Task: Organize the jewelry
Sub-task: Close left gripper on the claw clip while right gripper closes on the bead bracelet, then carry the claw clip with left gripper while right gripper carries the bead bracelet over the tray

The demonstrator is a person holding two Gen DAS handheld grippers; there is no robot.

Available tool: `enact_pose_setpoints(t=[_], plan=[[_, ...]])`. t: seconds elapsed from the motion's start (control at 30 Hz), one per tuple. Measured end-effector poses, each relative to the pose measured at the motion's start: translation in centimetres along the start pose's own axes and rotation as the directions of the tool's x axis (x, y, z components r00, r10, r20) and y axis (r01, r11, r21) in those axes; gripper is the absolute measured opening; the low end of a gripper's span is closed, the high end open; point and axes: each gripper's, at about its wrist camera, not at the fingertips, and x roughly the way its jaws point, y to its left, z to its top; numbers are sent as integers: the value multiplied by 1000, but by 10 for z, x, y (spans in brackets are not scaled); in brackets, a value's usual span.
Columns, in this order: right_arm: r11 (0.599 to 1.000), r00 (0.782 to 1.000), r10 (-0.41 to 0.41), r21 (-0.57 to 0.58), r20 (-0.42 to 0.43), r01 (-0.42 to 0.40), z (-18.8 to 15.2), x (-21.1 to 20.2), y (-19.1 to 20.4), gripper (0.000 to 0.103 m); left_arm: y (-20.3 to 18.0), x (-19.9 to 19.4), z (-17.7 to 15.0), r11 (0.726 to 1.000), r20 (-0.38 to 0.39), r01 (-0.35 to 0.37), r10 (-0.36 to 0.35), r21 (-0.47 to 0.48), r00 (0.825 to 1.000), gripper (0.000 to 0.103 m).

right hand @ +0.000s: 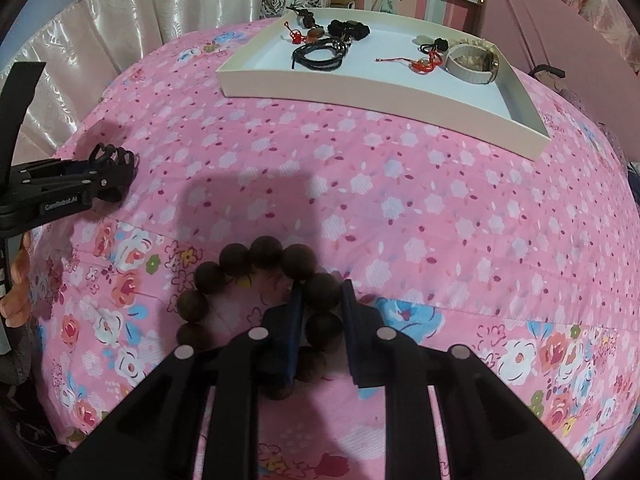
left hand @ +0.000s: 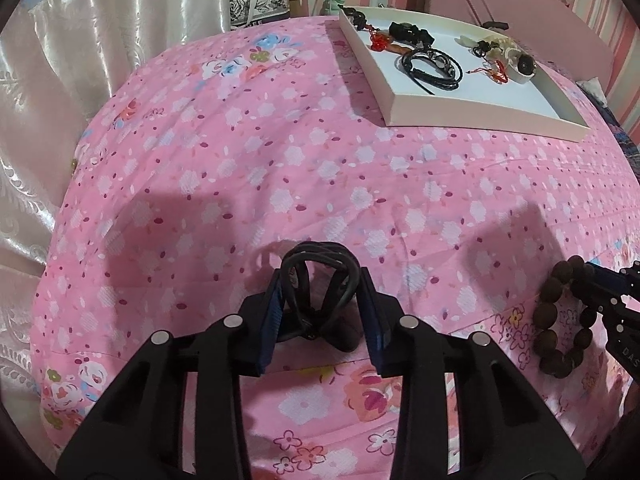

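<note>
Left wrist view: left gripper pinches a black cord bracelet above the bedspread, right gripper apparently clamps one bead of the wooden bead bracelet; either could slip before reaching the tray.

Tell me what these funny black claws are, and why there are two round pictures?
They are grabbing tools a person holds, one in each hand. Each carries a camera looking along its fingers, so you get two pictures. The left gripper pinches a black cord bracelet. The right gripper pinches a brown bead bracelet. Below them is a pink flowered bedspread. Farther back sits a white tray already holding other jewelry.
</note>
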Motion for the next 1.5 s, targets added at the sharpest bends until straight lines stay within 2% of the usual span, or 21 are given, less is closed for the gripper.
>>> enact_pose_setpoints(t=[0.2, 0.37, 0.57, 0.7, 0.93, 1.13, 1.37, 1.5], plan=[[1000, 1000, -18, 13, 13, 18, 0, 0, -4, 19, 1, -3, -1, 1000, 4, -2, 2, -6, 1000, 35], [996, 994, -88, 39, 62, 85, 5, -6, -10, 19, 1, -4, 1, 1000, 14, 1, -1, -13, 1000, 35], [986, 977, -158, 69, 141, 149, 16, -16, -21, 19, -7, -15, 5, 1000, 40, 17, -16, -13, 999, 35], [980, 960, -195, 68, 200, 185, 29, -27, -25, 19, -16, -30, 15, 999, 83, 29, -28, -13, 996, 35], [964, 918, -263, 52, 298, 259, 54, -44, -28, 19, -35, -52, 39, 998, 152, 56, -56, 2, 987, 35], [954, 892, -298, 89, 339, 285, 77, -56, -46, 19, -49, -60, 72, 998, 192, 63, -61, -3, 979, 35], [952, 882, -306, 116, 359, 283, 108, -58, -66, 19, -69, -51, 110, 996, 212, 90, -82, -27, 974, 35], [954, 884, -300, 121, 360, 274, 124, -55, -73, 19, -80, -39, 128, 995, 213, 93, -81, -45, 974, 35]])
